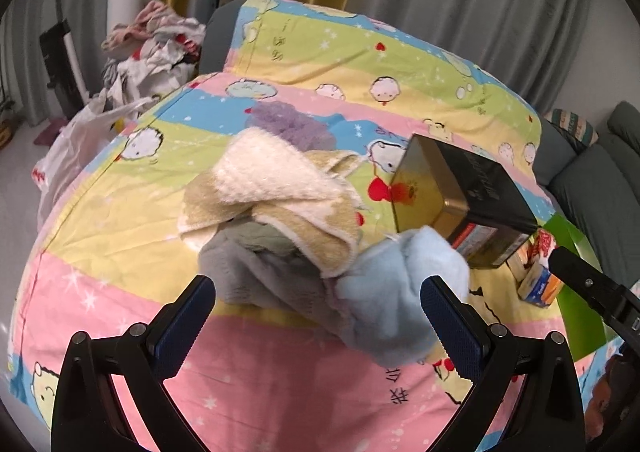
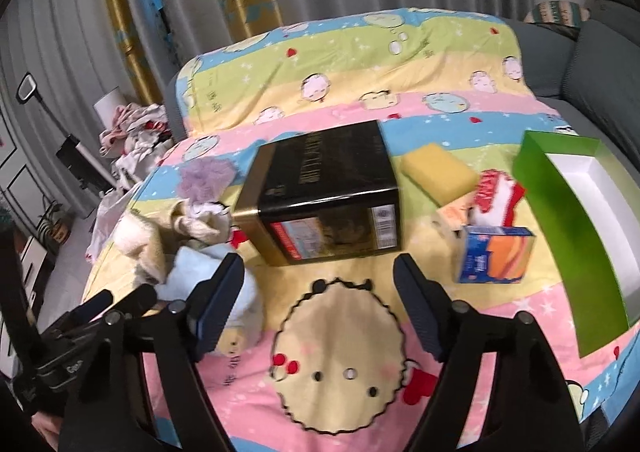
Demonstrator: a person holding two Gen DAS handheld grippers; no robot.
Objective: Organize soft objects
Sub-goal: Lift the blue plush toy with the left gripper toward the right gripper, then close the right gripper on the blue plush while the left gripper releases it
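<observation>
A pile of soft cloths lies on the cartoon bedspread (image 1: 120, 211): a cream and tan towel (image 1: 272, 187), a grey cloth (image 1: 248, 272), a light blue fluffy cloth (image 1: 396, 292) and a purple bath pouf (image 1: 288, 123). My left gripper (image 1: 316, 316) is open just in front of the pile, its fingers either side of the grey and blue cloths. My right gripper (image 2: 320, 300) is open and empty above the bedspread (image 2: 340, 352), in front of a black and gold tin box (image 2: 332, 195). A yellow sponge (image 2: 436, 171) lies behind the box. The blue cloth (image 2: 192, 272) sits by the right gripper's left finger.
A green tray with white inside (image 2: 576, 219) stands at the right. A blue and orange packet (image 2: 496, 260) and a red and white item (image 2: 496, 195) lie beside it. A white plastic bag (image 1: 80, 143) and a laundry heap (image 1: 152, 47) are off the bed's left. Grey sofa cushions (image 1: 600, 187) are at right.
</observation>
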